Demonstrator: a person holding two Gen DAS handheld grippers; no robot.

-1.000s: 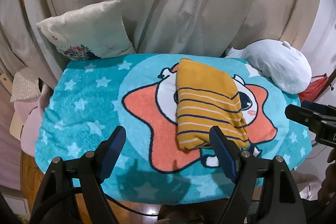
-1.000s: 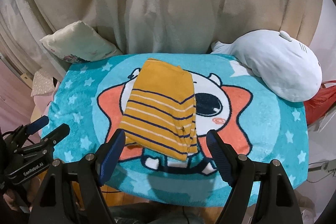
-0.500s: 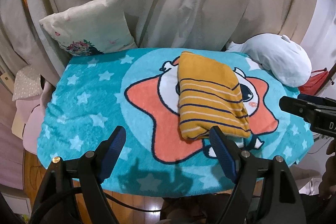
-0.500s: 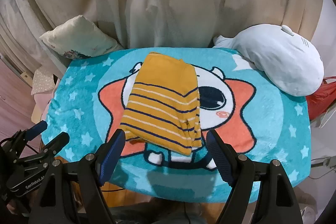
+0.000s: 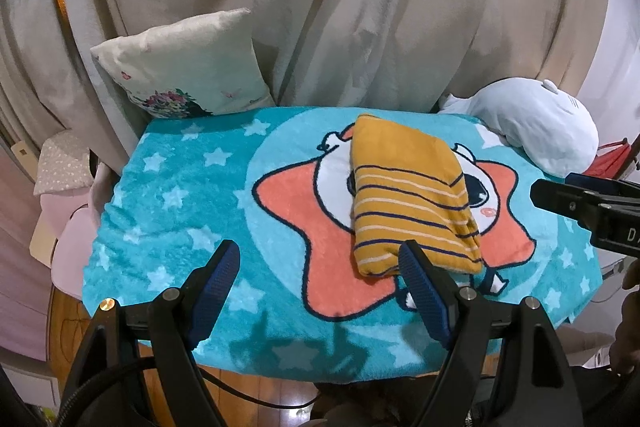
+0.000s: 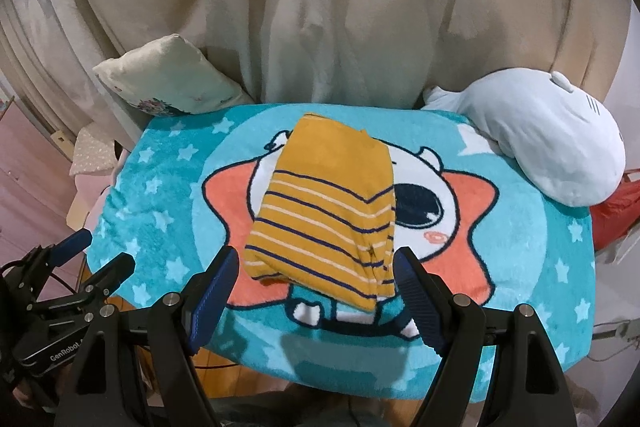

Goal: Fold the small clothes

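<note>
A small mustard-yellow garment with navy and cream stripes [image 5: 408, 195] lies folded in a compact rectangle on the teal star blanket [image 5: 180, 195]. It also shows in the right wrist view [image 6: 328, 219]. My left gripper [image 5: 320, 259] is open and empty, held above the blanket's near edge, left of the garment. My right gripper [image 6: 316, 263] is open and empty, just short of the garment's near end. The right gripper shows at the right edge of the left wrist view [image 5: 568, 199], and the left gripper at the lower left of the right wrist view [image 6: 96, 259].
A cream floral pillow [image 5: 180, 67] leans at the back left. A white plush toy [image 6: 544, 143] lies at the back right. Beige curtains [image 6: 340, 7] hang behind. A red item [image 6: 616, 207] sits beyond the right edge. Wooden floor [image 5: 256, 395] lies below the front edge.
Both grippers have pulled back and risen slightly, so the blanket and folded garment sit a little farther away. The garment has not moved. Both grippers stay open.
</note>
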